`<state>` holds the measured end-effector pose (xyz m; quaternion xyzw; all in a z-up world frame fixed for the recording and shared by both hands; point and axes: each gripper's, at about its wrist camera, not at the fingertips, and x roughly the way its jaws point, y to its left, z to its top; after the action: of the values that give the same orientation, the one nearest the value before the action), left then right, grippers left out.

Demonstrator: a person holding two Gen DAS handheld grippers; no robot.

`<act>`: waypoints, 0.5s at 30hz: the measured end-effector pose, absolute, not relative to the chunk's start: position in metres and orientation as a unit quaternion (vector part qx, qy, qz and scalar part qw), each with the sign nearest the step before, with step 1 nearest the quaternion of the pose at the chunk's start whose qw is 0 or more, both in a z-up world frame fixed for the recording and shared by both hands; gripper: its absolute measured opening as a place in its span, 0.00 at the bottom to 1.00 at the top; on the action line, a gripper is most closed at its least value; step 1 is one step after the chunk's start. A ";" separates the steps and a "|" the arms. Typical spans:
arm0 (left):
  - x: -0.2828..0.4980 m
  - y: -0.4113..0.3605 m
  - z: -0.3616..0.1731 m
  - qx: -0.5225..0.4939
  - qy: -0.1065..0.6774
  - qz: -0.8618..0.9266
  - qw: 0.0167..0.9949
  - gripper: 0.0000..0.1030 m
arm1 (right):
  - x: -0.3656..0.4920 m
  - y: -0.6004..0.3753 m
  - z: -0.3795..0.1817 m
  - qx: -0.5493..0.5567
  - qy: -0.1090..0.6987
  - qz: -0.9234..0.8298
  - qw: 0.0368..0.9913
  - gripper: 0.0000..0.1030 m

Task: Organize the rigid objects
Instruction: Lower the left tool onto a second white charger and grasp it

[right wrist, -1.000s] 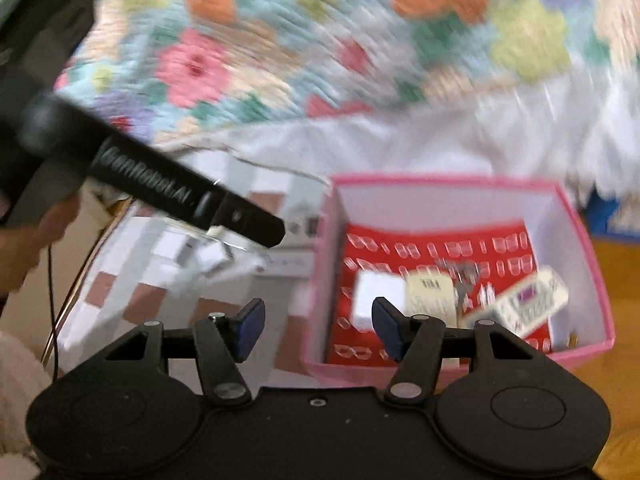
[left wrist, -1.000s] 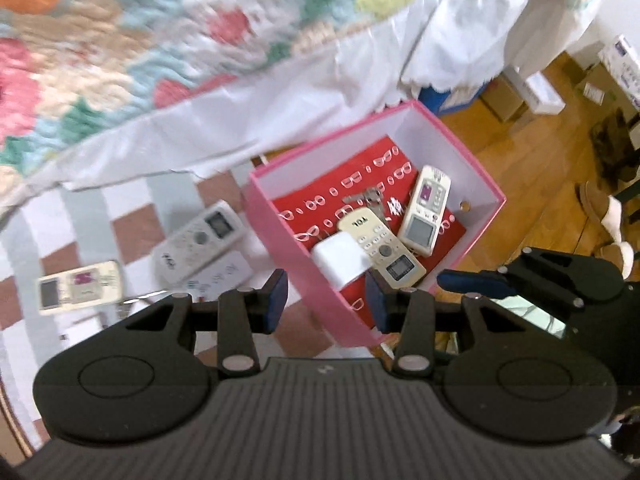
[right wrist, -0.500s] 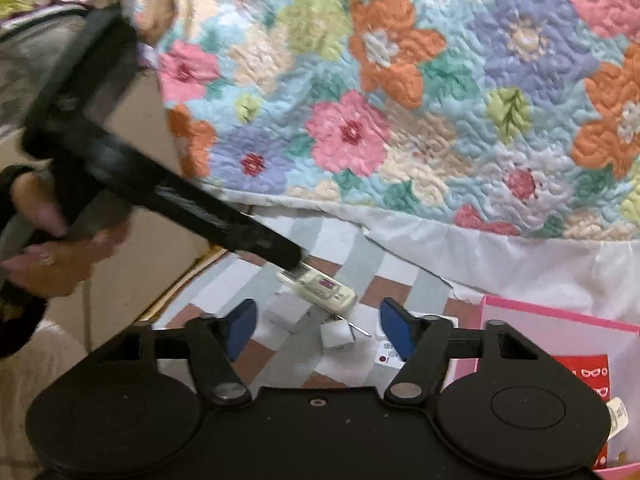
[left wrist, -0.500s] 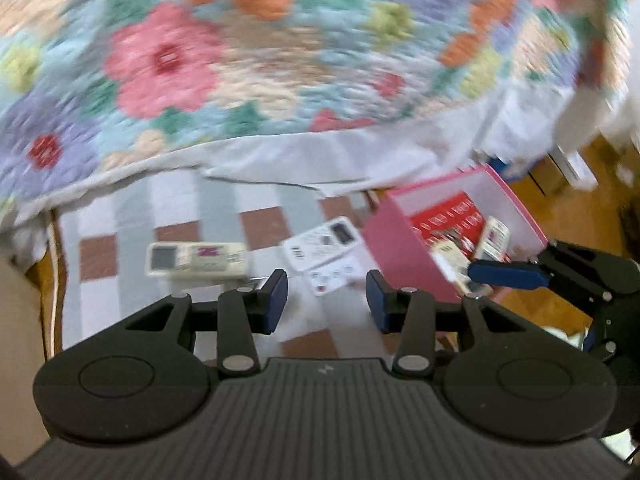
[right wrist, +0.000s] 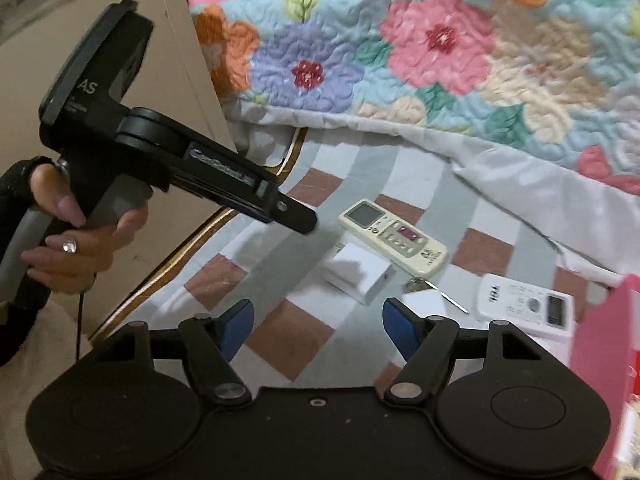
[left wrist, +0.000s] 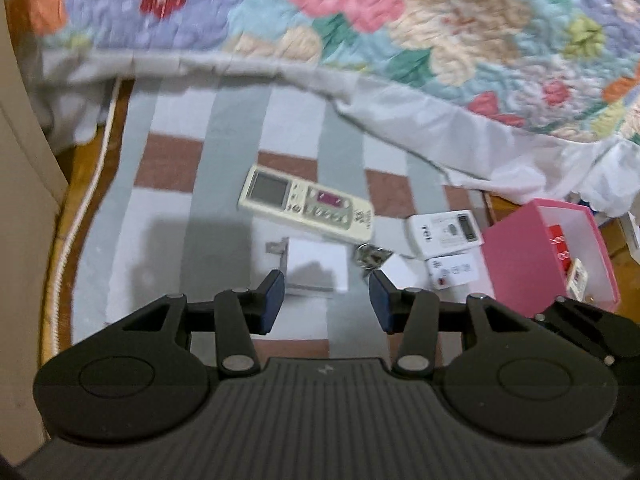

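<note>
Left wrist view: the left gripper (left wrist: pixel 327 298) tilts down over the checked rug (left wrist: pixel 168 216). Its jaws are parting, empty; the white box (left wrist: pixel 316 266) lies just ahead between them, the cream remote (left wrist: pixel 306 208) beyond, and the pink bin (left wrist: pixel 548 256) off to their right.

Right wrist view: the right gripper (right wrist: pixel 316 330) hangs spread wide, holding nothing, open rug beneath. A hand (right wrist: pixel 76 236) grips the left tool's handle at the left.
</note>
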<state>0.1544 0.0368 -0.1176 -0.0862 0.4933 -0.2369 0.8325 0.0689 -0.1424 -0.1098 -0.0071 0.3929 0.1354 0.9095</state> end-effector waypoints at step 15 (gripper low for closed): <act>0.193 0.039 -0.197 -0.156 0.503 -0.212 0.823 0.22 | 0.146 -0.135 -0.206 -0.034 0.420 0.065 0.905 0.67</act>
<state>0.1930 0.0385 -0.1968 -0.1557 0.5029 -0.2124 0.8233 0.1456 -0.1346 -0.2056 -0.0341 0.4198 0.0648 0.9047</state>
